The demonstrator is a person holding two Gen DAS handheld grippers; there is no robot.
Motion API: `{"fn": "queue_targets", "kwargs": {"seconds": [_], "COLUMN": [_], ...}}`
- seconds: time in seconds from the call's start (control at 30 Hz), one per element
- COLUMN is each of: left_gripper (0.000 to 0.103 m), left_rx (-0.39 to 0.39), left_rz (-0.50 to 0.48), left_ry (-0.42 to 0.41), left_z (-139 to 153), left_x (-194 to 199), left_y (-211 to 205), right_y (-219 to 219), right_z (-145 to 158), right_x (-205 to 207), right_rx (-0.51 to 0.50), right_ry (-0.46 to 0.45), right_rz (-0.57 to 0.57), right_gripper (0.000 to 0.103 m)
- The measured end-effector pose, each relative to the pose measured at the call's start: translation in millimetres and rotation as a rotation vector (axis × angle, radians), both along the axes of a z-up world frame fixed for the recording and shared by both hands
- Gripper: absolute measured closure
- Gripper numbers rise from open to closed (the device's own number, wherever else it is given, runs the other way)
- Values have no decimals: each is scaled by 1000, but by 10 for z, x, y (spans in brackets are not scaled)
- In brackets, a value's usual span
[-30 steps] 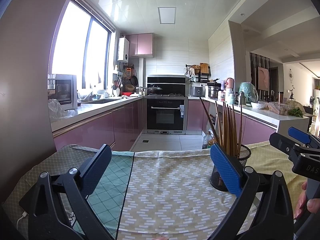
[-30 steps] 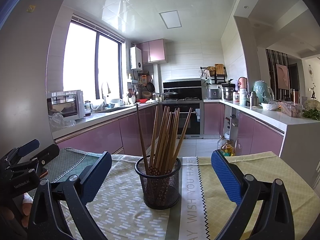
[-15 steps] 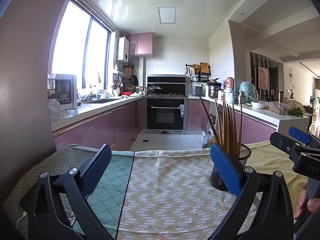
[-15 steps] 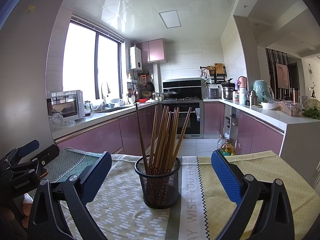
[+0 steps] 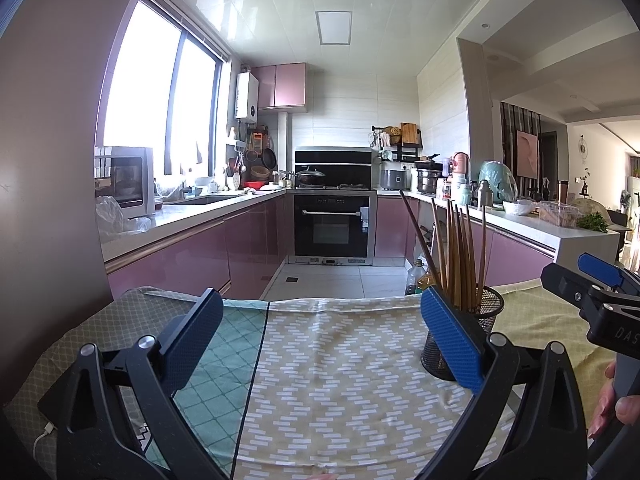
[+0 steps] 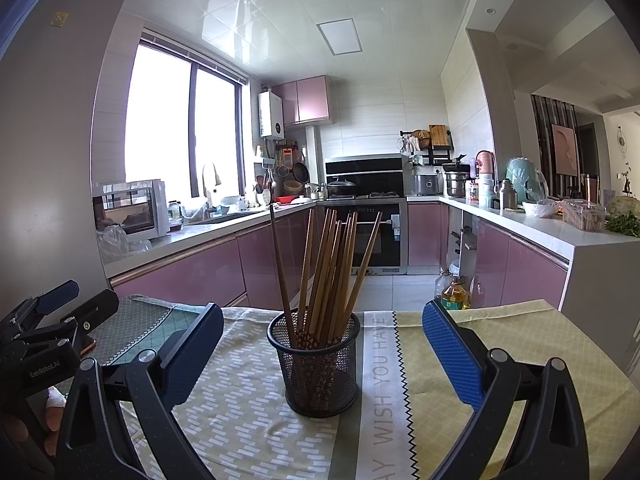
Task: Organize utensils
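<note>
At the centre of the right wrist view, a black wire-mesh cylindrical holder (image 6: 319, 364) stands upright on a patterned cloth-covered table (image 6: 256, 424), with a bundle of brown wooden chopsticks (image 6: 326, 268) standing in it and fanning outward at their tops. Framing that holder, the right gripper (image 6: 322, 354) has its jaws spread wide, the blue-padded fingers (image 6: 454, 356) well apart on either side of the holder and touching nothing. Toward the left edge of the same view the left gripper (image 6: 60, 300) appears as a black frame with a blue pad, and part of a hand (image 6: 52, 408) shows below it. Seen from the left wrist camera, the left gripper's jaws are likewise spread wide and empty above the yellow-and-white patterned cloth, while the mesh holder sits in the lower right of the frame, partly hidden behind the right-hand blue finger. Behind the table runs a kitchen with pink glossy cabinets (image 6: 192, 276) and a black built-in oven (image 5: 334, 226).
</note>
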State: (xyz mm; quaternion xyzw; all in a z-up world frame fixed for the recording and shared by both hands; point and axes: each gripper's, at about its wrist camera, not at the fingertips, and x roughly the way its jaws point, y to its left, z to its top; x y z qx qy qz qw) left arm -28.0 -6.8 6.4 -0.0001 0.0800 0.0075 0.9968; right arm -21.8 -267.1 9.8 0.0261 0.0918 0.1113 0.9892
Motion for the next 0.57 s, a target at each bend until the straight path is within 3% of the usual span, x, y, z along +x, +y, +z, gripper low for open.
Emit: {"fn": "queue_targets", "kwargs": {"seconds": [0.27, 0.4, 0.47, 0.57], "left_gripper": [6, 6, 6, 6], "left_rx": [30, 45, 41, 28], "left_rz": [-13, -22, -27, -7], "left_ry": [5, 80, 138, 235], "left_z": [4, -23, -63, -165], "left_x": [-20, 78, 171, 332], "left_y": [-60, -59, -10, 121], "right_y": [1, -89, -210, -504], "right_z": [-11, -45, -106, -347], "right_x": [3, 60, 208, 573], "right_rx": [-4, -32, -61, -120], "right_ry": [7, 39, 123, 347], "right_rz": [-2, -17, -49, -131], "right_gripper": [7, 7, 7, 7]}}
